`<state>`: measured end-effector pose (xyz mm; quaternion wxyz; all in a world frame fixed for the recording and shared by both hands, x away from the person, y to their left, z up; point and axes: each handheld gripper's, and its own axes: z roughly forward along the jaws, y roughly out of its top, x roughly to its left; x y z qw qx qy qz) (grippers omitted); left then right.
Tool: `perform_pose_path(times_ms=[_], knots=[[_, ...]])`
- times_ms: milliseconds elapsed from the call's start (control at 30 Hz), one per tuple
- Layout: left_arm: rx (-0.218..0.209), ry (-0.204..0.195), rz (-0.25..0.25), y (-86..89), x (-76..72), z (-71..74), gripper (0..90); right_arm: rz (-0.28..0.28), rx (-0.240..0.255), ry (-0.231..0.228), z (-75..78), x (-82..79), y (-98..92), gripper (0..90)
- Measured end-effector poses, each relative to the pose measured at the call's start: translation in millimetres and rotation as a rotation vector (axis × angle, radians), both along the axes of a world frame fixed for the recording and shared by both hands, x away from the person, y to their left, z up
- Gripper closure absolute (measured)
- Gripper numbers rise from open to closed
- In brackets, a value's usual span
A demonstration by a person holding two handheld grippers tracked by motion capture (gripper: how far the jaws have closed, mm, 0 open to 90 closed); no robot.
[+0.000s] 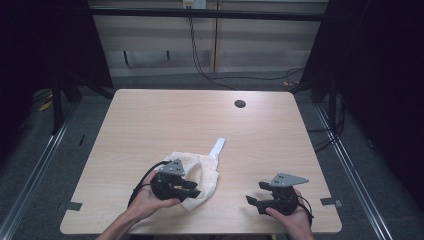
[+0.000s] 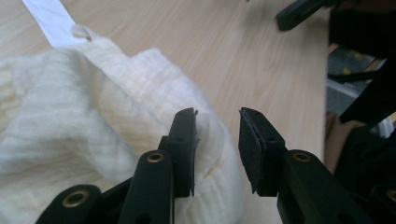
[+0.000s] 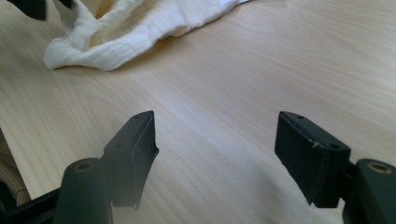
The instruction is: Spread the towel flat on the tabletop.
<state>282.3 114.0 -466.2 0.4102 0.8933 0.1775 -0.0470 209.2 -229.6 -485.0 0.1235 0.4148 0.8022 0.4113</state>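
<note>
Crumpled cream gauze cloth point(image 1: 200, 177) on your desk point(image 1: 150, 115) | left gripper point(image 2: 217, 140) fingers released, touching cloth | right gripper point(image 3: 215, 154) at 3 o'clock, fingers released

Cream cloth point(image 1: 200, 175), crumpled, with white strap point(image 1: 217, 148), near table's point(image 1: 150, 115) front edge.

No writing, brand, number or sign can be read anywhere — the narrow white fabric tag point(image 1: 217, 148) on the crumpled cream waffle-weave cloth point(image 1: 200, 175) looks blank, and the pale wooden table point(image 1: 200, 115) bears none.
</note>
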Motion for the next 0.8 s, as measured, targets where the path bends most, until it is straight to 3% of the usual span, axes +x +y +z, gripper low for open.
perform_pose_path(times_ms=[133, 267, 433, 533, 567, 600, 700, 800], knots=[[0.036, -0.001, 0.027, -6.1, 2.1, -7.1, 59.0, -0.002, 0.0, 0.003, -0.1, 0.2, -0.4, 29.3], [0.05, -0.014, 0.049, -10.9, 6.6, -14.8, 57.8, 0.002, -0.003, 0.002, -0.5, 0.5, 0.4, 29.3], [0.124, -0.024, 0.034, -18.3, 10.8, -20.1, 59.9, 0.002, -0.008, 0.006, -0.9, 1.1, 1.0, 29.3], [0.138, -0.03, 0.035, -19.5, 11.9, -20.0, 62.5, 0.002, -0.007, 0.005, -1.0, 1.1, 0.7, 29.3], [0.149, -0.051, 0.022, -21.7, 13.3, -19.4, 65.4, 0.003, -0.009, 0.007, -1.2, 1.2, 0.9, 29.3], [0.149, -0.051, 0.022, -21.7, 13.3, -19.4, 66.7, 0.005, -0.009, 0.01, -1.3, 1.4, 1.2, 29.3], [0.101, -0.034, 0.038, -21.5, 14.5, -19.2, 83.7, 0.009, -0.01, 0.005, -0.9, 1.0, 1.9, 29.3], [0.077, -0.035, 0.019, -18.7, 13.2, -12.6, 86.7, 0.008, -0.009, 0.004, -0.8, 0.6, 1.5, 29.3]])
